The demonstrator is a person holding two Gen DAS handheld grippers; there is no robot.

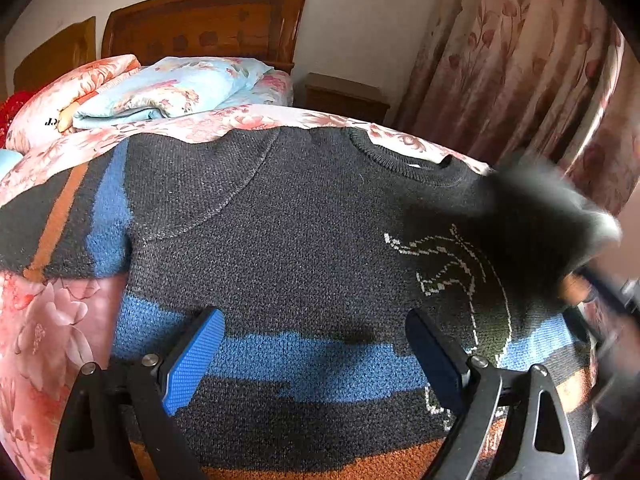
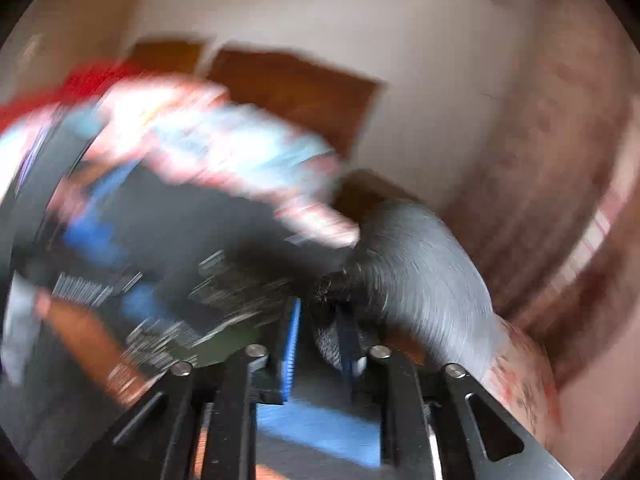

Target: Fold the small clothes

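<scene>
Blue-padded left tongs (image 1: pixel 312 356) hang wide apart just over the lower body of the dark knit sweater (image 1: pixel 280 220), with nothing between the pads and no cloth pinched. That sweater, banded in blue and orange with a white stitched motif on its chest, lies spread front-up on the floral bed cover (image 1: pixel 48 320), collar toward the wooden headboard (image 1: pixel 208 24), one striped sleeve stretched out flat at the left edge of the left wrist view. On the other side, the right tongs (image 2: pixel 320 332) stand narrow and appear to pinch a fold of dark knit, most likely the other sleeve, which bulges up past the fingers; the right wrist view is smeared with motion, so the grip cannot be read sharply. Judging from this, a sleeve fold across the chest is under way. The risk is that a swift carry on a thin pinch lets the sleeve slip out short of its mark, or drags the whole body askew since the left tongs pin nothing down; the loose knit could also snag on a pad edge
</scene>
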